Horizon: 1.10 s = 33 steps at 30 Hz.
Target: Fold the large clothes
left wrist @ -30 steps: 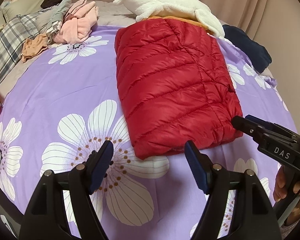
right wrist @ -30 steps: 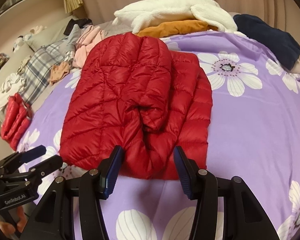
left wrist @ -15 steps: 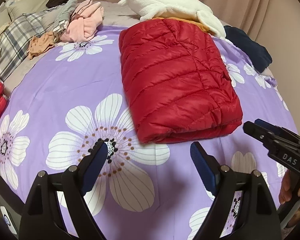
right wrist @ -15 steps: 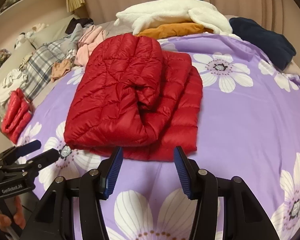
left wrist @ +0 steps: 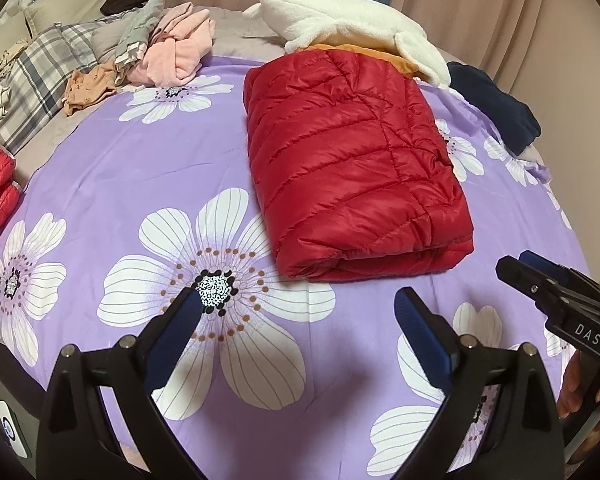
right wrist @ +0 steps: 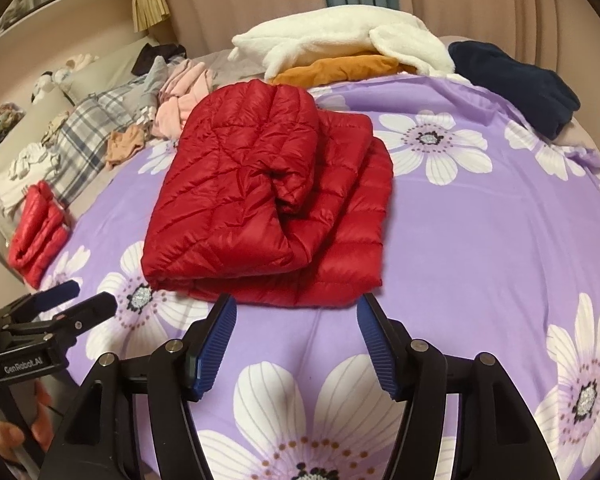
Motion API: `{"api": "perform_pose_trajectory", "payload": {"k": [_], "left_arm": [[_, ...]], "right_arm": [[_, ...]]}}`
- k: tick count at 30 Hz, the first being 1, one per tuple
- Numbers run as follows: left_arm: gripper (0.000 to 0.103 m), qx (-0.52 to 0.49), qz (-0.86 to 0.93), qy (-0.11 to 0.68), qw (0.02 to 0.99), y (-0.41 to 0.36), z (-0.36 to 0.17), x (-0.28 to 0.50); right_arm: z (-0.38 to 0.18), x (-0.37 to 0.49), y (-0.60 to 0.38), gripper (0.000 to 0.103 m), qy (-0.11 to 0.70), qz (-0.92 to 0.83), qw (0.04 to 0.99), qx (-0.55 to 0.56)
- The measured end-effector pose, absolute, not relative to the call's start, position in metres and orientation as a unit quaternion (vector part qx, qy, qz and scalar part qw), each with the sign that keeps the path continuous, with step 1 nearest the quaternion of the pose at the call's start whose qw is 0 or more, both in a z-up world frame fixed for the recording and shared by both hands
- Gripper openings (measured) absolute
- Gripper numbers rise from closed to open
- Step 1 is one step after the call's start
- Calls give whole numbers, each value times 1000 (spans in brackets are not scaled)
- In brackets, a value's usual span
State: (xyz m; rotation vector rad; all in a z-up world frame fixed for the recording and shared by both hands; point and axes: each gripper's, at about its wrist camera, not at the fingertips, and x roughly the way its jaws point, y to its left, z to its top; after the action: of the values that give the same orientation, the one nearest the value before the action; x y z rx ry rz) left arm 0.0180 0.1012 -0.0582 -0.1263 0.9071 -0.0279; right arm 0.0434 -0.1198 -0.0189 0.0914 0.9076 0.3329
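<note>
- Two grippers: the left gripper (left wrist: 296,310) and right gripper (right wrist: 296,314) both hang over the purple flowered bedsheet (left wrist: 140,168), jaws spread wide and released, holding nothing and touching nothing.
- One folded red down jacket (left wrist: 352,164) lies on the bed just beyond the jaws of each gripper, apart from them.
- Farther, left of the jaws: one smaller red puffy garment (right wrist: 38,236), a plaid pillow (left wrist: 36,80), a pink garment (left wrist: 176,56).
- Farthest: one white fleece (right wrist: 340,40) on one orange garment (right wrist: 340,70); one navy garment (right wrist: 512,80) to the right.
</note>
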Motion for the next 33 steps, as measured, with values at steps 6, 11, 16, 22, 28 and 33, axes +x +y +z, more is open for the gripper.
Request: {"api": "perform_pose_trajectory", "payload": {"k": [6, 11, 16, 22, 28, 33], "left_arm": [[102, -57, -13, 434, 899, 99, -53, 15], [102, -59, -15, 430, 901, 98, -49, 13], [103, -57, -19, 418, 907, 94, -42, 10], [103, -60, -19, 408, 911, 92, -36, 9], [103, -67, -4, 403, 913, 95, -33, 7], [103, -80, 15, 402, 912, 103, -32, 6]], "right_arm": [[-11, 37, -122, 68, 430, 154, 889, 42], [-4, 34, -123, 80, 419, 147, 895, 39], [0, 32, -123, 80, 414, 148, 897, 39], [0, 33, -125, 81, 412, 143, 899, 44], [2, 31, -127, 81, 410, 142, 900, 46], [3, 31, -127, 82, 410, 145, 899, 44]]}}
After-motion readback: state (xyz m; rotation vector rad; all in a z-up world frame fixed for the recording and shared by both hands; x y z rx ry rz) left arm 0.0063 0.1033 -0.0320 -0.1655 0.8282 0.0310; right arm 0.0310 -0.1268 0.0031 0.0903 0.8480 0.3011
